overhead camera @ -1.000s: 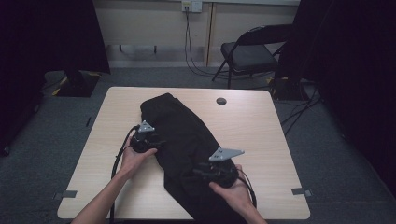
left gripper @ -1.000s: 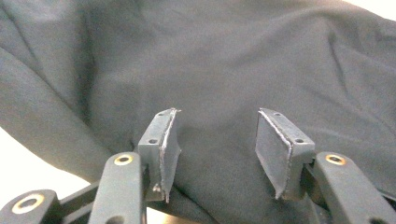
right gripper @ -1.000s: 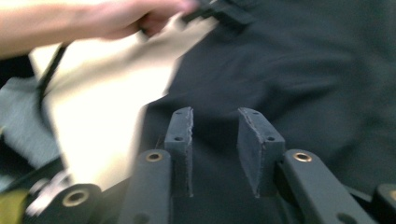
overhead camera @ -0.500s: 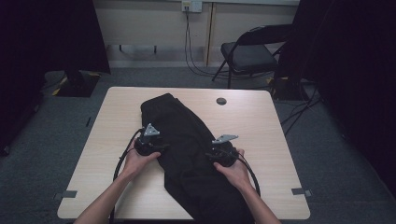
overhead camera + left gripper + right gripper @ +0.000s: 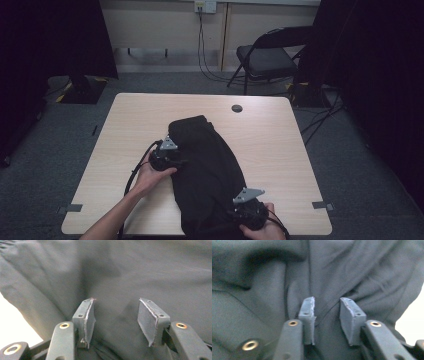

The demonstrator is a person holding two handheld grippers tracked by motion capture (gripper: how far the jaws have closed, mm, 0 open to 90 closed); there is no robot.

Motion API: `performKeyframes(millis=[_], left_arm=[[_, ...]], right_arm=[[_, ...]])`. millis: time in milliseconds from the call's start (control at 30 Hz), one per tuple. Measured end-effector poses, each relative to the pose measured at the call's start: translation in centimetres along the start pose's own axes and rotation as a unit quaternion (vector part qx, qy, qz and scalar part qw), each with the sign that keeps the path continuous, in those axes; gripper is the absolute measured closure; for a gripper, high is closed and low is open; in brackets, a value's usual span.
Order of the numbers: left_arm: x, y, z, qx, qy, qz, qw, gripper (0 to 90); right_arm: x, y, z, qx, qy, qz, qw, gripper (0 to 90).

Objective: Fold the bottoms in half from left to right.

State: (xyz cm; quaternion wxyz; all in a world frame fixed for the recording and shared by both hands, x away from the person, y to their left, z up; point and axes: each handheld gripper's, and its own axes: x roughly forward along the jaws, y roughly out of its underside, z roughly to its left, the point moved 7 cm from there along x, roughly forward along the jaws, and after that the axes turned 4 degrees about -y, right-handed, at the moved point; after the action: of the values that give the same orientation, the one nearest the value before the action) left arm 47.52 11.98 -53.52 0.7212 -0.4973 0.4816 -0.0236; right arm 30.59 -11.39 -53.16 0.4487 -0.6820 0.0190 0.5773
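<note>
A black garment (image 5: 207, 170) lies crumpled in a long heap down the middle of the wooden table (image 5: 280, 145). My left gripper (image 5: 179, 161) rests at the garment's left edge. In the left gripper view its jaws (image 5: 116, 302) stand open over smooth dark cloth (image 5: 150, 270), gripping nothing. My right gripper (image 5: 235, 214) sits at the garment's near end by the table's front edge. Its jaws (image 5: 327, 300) have just been closing. A fold and seam of the cloth (image 5: 332, 272) lie in the narrow gap, and the pads (image 5: 348, 315) still stand apart.
A round cable hole (image 5: 237, 108) sits near the table's far edge. A folding chair (image 5: 270, 55) stands behind the table on the right. Dark curtains (image 5: 75, 40) hang at the sides. Bare tabletop shows on both sides of the garment.
My right gripper has dropped from the garment's right middle back to its near end by the front edge. The left gripper has slid slightly right against the cloth.
</note>
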Motion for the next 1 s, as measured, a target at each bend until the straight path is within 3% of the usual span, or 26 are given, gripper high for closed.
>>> performKeyframes(millis=[67,167,233,267,333,367,467,533,600,633,733,833,867,933,1000], left_arm=[[0.4,0.0,-0.4,0.004,0.001,0.004,1.0000,46.6],[0.7,-0.1,-0.8,0.009,-0.001,0.002,1.0000,45.9],[0.9,0.0,-0.7,0.009,0.000,0.003,1.0000,45.7],[0.9,0.0,-0.7,0.008,0.002,0.003,1.0000,45.5],[0.8,0.1,-0.6,0.005,0.009,0.001,0.9999,45.5],[0.8,0.1,-0.5,0.003,0.010,0.000,0.9999,45.5],[0.7,0.2,-0.4,0.001,0.015,-0.001,0.9999,45.5],[0.6,0.2,-0.4,-0.001,0.016,-0.001,0.9999,45.5],[0.4,0.2,-0.4,0.000,0.019,-0.001,0.9998,45.6],[0.3,0.2,-0.4,0.002,0.019,-0.001,0.9998,45.9],[-0.4,-0.4,-0.3,0.001,0.013,-0.012,0.9998,48.2],[-1.4,-1.3,-0.3,-0.002,0.011,-0.037,0.9993,48.4],[-1.7,-1.6,-0.2,-0.001,0.008,-0.043,0.9991,47.9],[-1.9,-1.9,-0.1,-0.005,0.015,-0.053,0.9985,47.6],[-2.0,-1.9,0.1,-0.015,0.018,-0.053,0.9983,48.4]], right_arm=[[-0.8,-1.2,-0.7,0.002,-0.006,-0.041,0.9992,57.4],[-1.0,-4.8,-4.4,0.015,0.010,-0.095,0.9953,53.1],[0.1,-7.3,-7.3,0.025,0.029,-0.104,0.9938,48.9],[1.0,-8.4,-8.6,0.030,0.026,-0.102,0.9940,47.6],[2.9,-10.2,-10.9,0.038,0.048,-0.099,0.9932,46.1],[4.0,-11.1,-12.0,0.044,0.047,-0.095,0.9934,46.4],[6.1,-11.7,-13.6,0.056,0.062,-0.077,0.9935,55.0],[6.9,-11.2,-13.6,0.047,0.064,-0.061,0.9950,68.3],[7.1,-10.7,-13.3,0.046,0.056,-0.060,0.9956,83.5],[7.0,-10.4,-13.1,0.046,0.052,-0.066,0.9954,86.9],[6.5,-9.4,-12.6,0.057,0.050,-0.067,0.9949,88.3],[5.4,-7.8,-11.2,0.061,0.032,-0.062,0.9957,88.2],[5.0,-7.2,-10.5,0.057,0.027,-0.055,0.9965,88.2],[3.9,-5.8,-9.0,0.026,0.038,-0.030,0.9985,88.0],[3.0,-4.7,-7.9,0.019,0.034,-0.019,0.9990,87.3]])
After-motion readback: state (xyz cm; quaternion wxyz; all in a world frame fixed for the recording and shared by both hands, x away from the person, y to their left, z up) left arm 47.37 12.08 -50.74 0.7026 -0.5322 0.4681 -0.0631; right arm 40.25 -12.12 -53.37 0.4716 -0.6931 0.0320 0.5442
